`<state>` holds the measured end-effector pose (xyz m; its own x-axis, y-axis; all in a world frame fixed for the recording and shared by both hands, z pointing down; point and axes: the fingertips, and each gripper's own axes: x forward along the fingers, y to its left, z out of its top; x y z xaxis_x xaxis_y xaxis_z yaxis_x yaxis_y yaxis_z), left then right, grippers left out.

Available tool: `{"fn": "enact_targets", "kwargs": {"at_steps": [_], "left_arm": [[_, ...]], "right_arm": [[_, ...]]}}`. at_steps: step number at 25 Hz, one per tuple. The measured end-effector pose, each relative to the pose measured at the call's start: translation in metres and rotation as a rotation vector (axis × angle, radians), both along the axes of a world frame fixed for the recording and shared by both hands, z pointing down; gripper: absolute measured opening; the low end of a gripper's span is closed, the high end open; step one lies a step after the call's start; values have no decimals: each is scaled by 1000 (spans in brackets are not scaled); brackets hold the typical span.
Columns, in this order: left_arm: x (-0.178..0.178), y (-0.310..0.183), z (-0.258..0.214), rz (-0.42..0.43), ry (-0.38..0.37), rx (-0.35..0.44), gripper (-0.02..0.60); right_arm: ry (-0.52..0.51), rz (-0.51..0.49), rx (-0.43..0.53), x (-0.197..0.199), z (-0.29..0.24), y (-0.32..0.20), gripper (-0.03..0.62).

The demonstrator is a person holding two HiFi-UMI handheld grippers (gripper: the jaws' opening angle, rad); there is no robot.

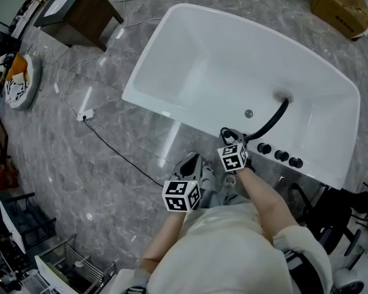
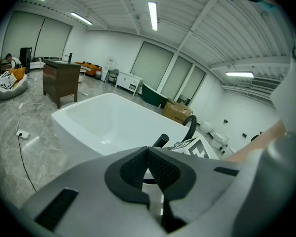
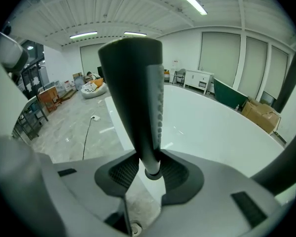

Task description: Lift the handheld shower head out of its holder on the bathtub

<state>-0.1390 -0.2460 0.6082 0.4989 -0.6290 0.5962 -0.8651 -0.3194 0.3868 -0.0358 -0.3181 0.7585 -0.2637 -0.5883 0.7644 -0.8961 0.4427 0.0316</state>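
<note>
The black handheld shower head [image 3: 135,98] stands upright between my right gripper's [image 3: 150,169] pads, which press on its narrow lower end. In the head view that gripper [image 1: 229,138] is at the near rim of the white bathtub [image 1: 172,17], where the shower head [image 1: 226,133] sits. A black hose [image 1: 271,120] curves from there into a hole in the tub deck. My left gripper [image 1: 191,163] hangs just outside the tub, left of the right one. Its pads [image 2: 138,167] meet with nothing between them. Past them I see the shower head's top [image 2: 161,140].
Three black knobs [image 1: 281,155] line the tub deck right of the shower head. A brown cabinet [image 1: 80,14] stands at the far left and a cardboard box [image 1: 340,5] at the far right. A cable with a power strip [image 1: 86,115] lies on the grey floor.
</note>
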Motion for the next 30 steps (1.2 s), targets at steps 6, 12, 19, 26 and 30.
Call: {"fn": "enact_targets", "kwargs": {"at_steps": [6, 12, 19, 26, 30], "left_arm": [[5, 10, -6, 2, 4, 14, 20], [16, 24, -12, 1, 4, 33, 20], [28, 40, -18, -22, 6, 52, 20], [39, 58, -28, -57, 11, 75, 20], [45, 71, -28, -80, 13, 76, 20]], "right_arm": [[-28, -19, 50, -2, -24, 3, 143], [-64, -47, 100, 0, -50, 12, 143], [-113, -51, 159, 8, -80, 24, 143], [-146, -77, 219, 16, -110, 38, 143], [-179, -68, 228, 25, -121, 49, 143]]}}
